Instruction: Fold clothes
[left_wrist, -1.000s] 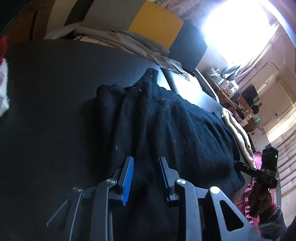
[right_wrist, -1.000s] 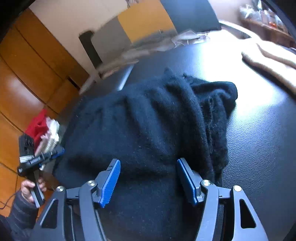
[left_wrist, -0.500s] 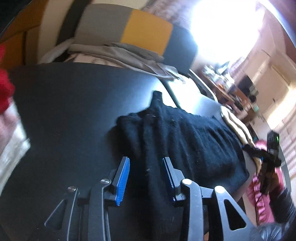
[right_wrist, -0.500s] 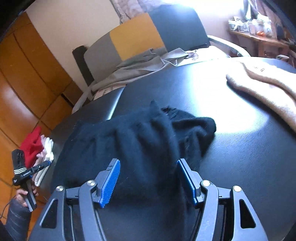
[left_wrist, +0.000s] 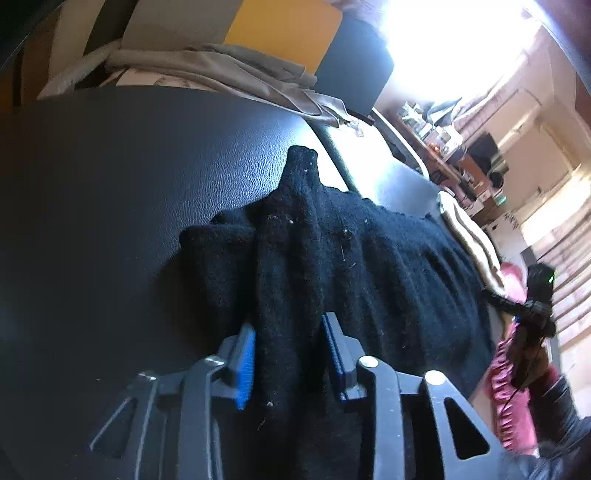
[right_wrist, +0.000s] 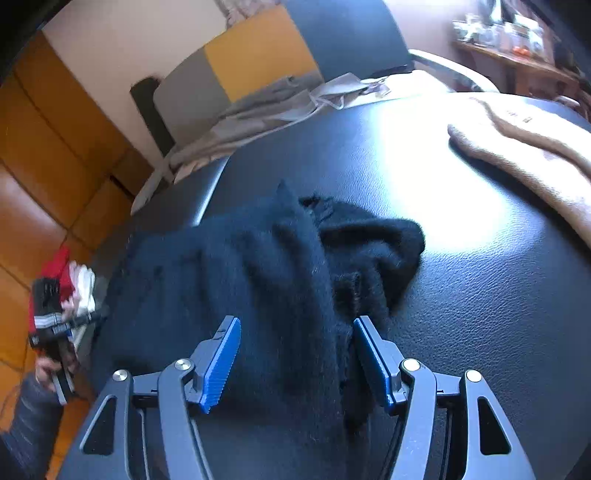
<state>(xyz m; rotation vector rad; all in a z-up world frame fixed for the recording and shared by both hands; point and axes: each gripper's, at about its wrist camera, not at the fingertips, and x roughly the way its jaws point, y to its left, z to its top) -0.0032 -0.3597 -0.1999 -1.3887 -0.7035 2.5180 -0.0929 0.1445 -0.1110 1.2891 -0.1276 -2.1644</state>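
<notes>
Black knit sweater (left_wrist: 332, 280) bunches ahead of the left gripper (left_wrist: 288, 354), whose jaws are closing on a ridge of it. From the right wrist, the right gripper (right_wrist: 295, 354) closes around a thicker fold (right_wrist: 280, 280). Folding looks barely begun; the garment lies crumpled.

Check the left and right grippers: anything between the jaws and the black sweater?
Nothing visible. The left gripper already has a ridge of the black sweater between its jaws, which are closing on it. The right gripper straddles a wider bunch of the same fabric, jaws also closing.
</notes>
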